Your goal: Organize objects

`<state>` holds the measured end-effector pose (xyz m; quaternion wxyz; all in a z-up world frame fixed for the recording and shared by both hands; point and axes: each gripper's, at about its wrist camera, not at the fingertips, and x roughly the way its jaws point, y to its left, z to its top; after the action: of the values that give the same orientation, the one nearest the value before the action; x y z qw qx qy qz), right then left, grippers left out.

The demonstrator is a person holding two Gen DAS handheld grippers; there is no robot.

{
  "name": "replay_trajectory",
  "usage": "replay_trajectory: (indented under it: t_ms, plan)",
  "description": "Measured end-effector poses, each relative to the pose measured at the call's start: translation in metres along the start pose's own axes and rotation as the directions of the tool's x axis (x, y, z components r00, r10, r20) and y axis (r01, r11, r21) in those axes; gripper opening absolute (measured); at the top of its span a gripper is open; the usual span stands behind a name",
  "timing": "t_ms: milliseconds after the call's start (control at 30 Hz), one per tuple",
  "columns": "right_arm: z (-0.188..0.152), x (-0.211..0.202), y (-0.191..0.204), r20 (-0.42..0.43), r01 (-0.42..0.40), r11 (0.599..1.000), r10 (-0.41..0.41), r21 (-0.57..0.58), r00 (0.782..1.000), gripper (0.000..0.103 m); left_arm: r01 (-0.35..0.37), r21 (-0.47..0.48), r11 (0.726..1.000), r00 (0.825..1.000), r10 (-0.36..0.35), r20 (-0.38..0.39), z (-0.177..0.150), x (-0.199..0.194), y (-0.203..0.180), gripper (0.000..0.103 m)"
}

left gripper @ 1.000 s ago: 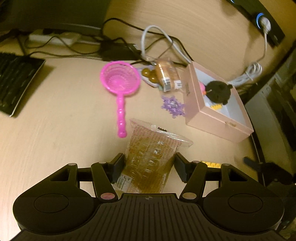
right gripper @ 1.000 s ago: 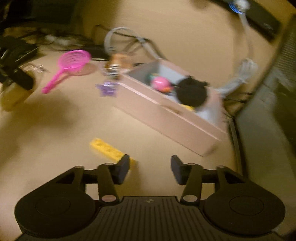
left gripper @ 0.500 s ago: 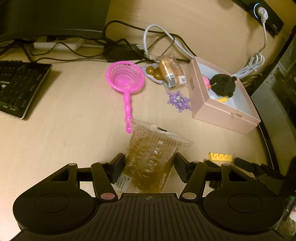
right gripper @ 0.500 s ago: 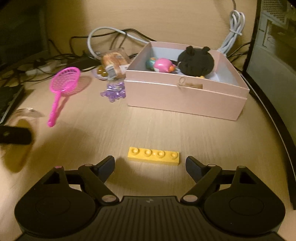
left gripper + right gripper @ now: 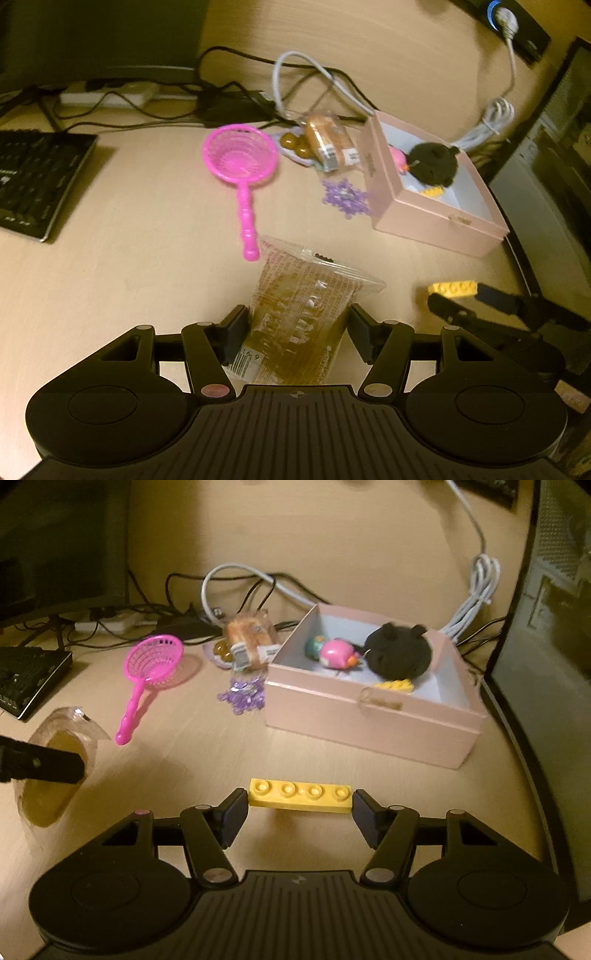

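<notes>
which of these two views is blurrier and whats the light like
Left wrist view: motion smear on the keyboard and pink strainer, fisheye bending at the edges. Right wrist view: sharper, yellow brick studs crisp, soft at the pink box. Both: dim warm yellow light, soft shadows, no strong glare.

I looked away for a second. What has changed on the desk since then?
The right hand-held gripper swung in on the yellow brick and its jaws have just closed onto the ends. The left hand-held gripper still holds the snack packet. The box stayed put.
</notes>
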<state>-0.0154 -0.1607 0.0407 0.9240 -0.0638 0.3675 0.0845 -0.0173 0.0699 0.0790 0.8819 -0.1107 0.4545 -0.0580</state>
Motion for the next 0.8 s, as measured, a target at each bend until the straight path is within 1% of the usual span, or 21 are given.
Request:
replay_trajectory:
  t_ms: [233,433,500,567,667,733,800]
  plan:
    - [-0.007,-0.017,-0.026,0.005,0.04,0.998,-0.041,0.039,0.999,0.062,0.041,0.077,0.996,0.999,-0.039,-0.025,0.0,0.011,-0.027,0.064]
    - [-0.021,-0.038,-0.045,0.016,0.07,0.996,-0.071,0.057,0.997,0.062,0.089,0.14,0.986,0.996,-0.085,-0.038,0.01,0.025,-0.06,0.064]
    - [-0.025,-0.045,-0.051,0.025,0.08,0.995,-0.082,0.056,0.996,0.062,0.125,0.157,0.98,0.992,-0.123,-0.027,0.023,0.028,-0.072,0.064]
    - [-0.029,-0.053,-0.057,0.034,0.085,0.995,-0.087,0.059,0.996,0.062,0.155,0.171,0.973,0.988,-0.157,0.0,0.042,0.03,-0.084,0.064]
    - [-0.033,-0.061,-0.063,0.049,0.099,0.993,-0.102,0.064,0.994,0.062,0.16,0.236,0.958,0.98,-0.184,0.081,0.08,0.034,-0.109,0.064]
    - [-0.035,-0.064,-0.067,0.054,0.105,0.992,-0.108,0.068,0.993,0.062,0.172,0.253,0.952,0.968,-0.211,0.136,0.104,0.043,-0.125,0.064]
    - [-0.036,-0.065,-0.068,0.056,0.113,0.991,-0.117,0.065,0.992,0.062,0.208,0.242,0.948,0.956,-0.249,0.152,0.121,0.065,-0.136,0.064]
